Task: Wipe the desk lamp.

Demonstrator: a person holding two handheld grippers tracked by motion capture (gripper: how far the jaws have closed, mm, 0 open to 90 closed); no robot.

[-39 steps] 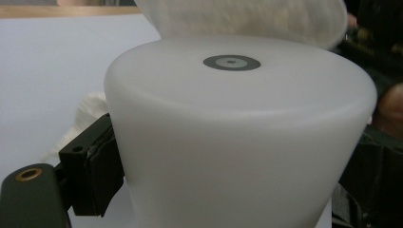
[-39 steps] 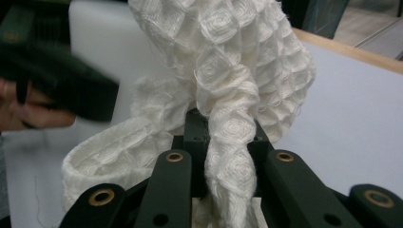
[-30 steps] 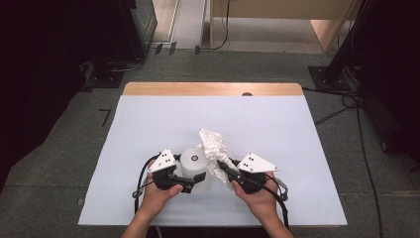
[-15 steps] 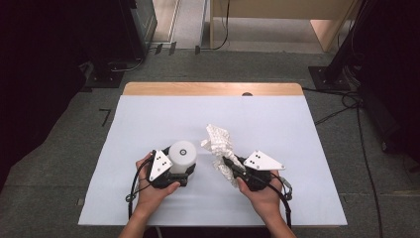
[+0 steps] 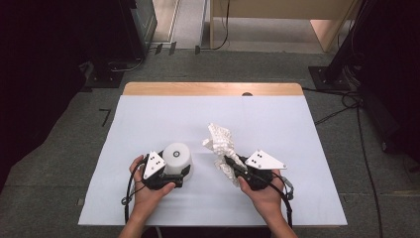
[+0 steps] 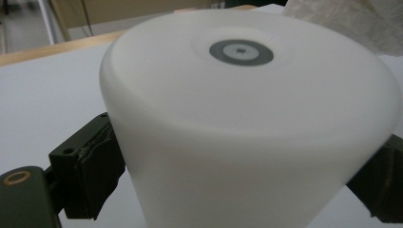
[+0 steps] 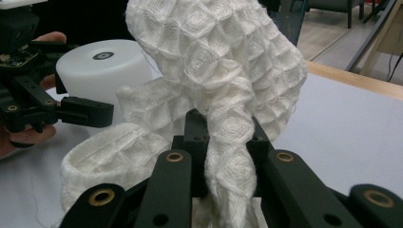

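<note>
The left gripper [image 5: 184,171] is clamping the upturned white cup [image 5: 177,157] on the worktop [image 5: 148,119]; the right gripper [image 5: 229,161] is pinching the white waffle-weave cloth [image 5: 221,144] just beside. Probably wiping comes next: steady the cup, keeping the cloth bunched.

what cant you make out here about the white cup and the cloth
- White cup: its lower rim, cut off by the bottom edge of the left gripper view.
- Grey mark on its top: too small in the high view.
- White cloth: the pinched part, hidden between the right tool jaws.
</note>
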